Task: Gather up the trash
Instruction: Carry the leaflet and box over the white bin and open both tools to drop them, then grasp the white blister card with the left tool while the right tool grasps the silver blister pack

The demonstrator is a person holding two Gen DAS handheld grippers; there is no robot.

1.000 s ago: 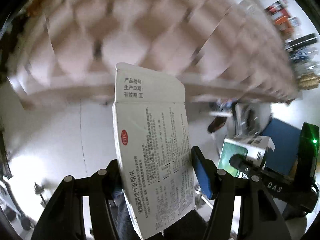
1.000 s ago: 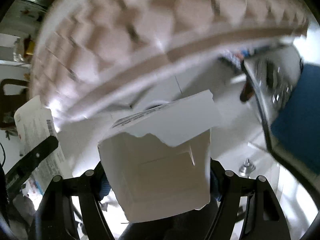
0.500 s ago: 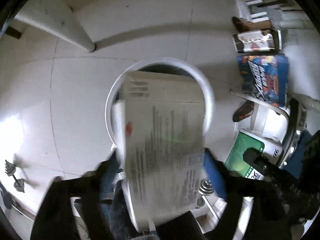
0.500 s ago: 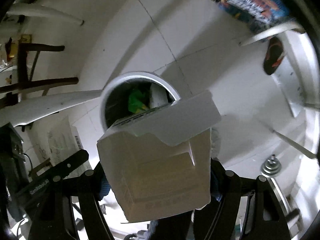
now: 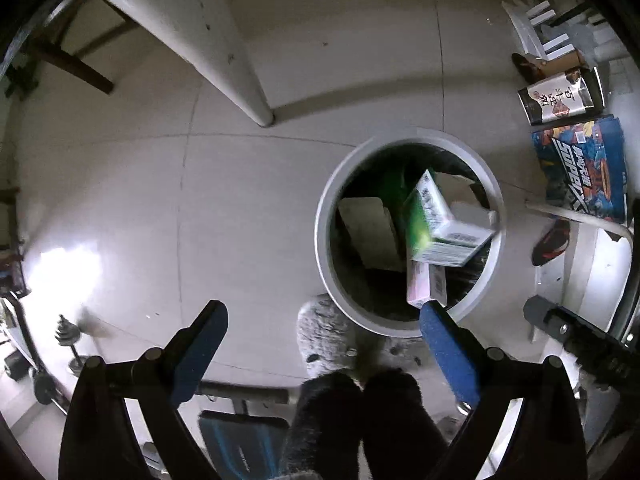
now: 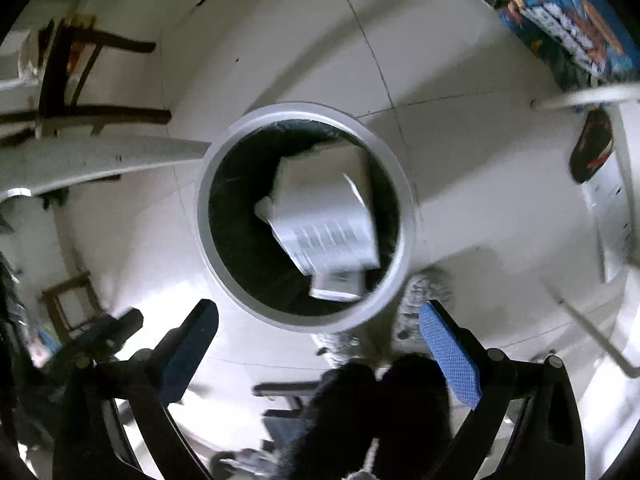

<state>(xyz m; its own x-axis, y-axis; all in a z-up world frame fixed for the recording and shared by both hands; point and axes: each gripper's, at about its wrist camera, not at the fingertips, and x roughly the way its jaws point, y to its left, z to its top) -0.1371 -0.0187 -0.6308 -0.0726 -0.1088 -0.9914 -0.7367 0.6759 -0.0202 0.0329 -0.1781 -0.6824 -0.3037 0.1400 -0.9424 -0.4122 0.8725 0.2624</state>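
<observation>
A round grey trash bin (image 5: 326, 256) with a black liner stands on the tiled floor below both grippers; it also shows in the right wrist view (image 6: 208, 216). Inside it lie a green and white box (image 5: 440, 220), a pink box (image 5: 424, 284) and a flat grey carton (image 5: 372, 232). In the right wrist view a white printed box (image 6: 328, 220) is in the bin, blurred. My left gripper (image 5: 320, 344) is open and empty above the bin's near rim. My right gripper (image 6: 316, 344) is open and empty above the bin.
A white table leg (image 5: 240, 80) stands behind the bin. A blue printed carton (image 5: 580, 168) and a can-shaped package (image 5: 560, 96) lie at the right. A fuzzy grey slipper (image 5: 324, 336) is by the bin. Small dumbbells (image 5: 68, 336) lie at the left.
Both grippers swung down over the bin and opened. The printed medicine box left the left gripper and the white torn box left the right gripper; both boxes now lie in the bin.
</observation>
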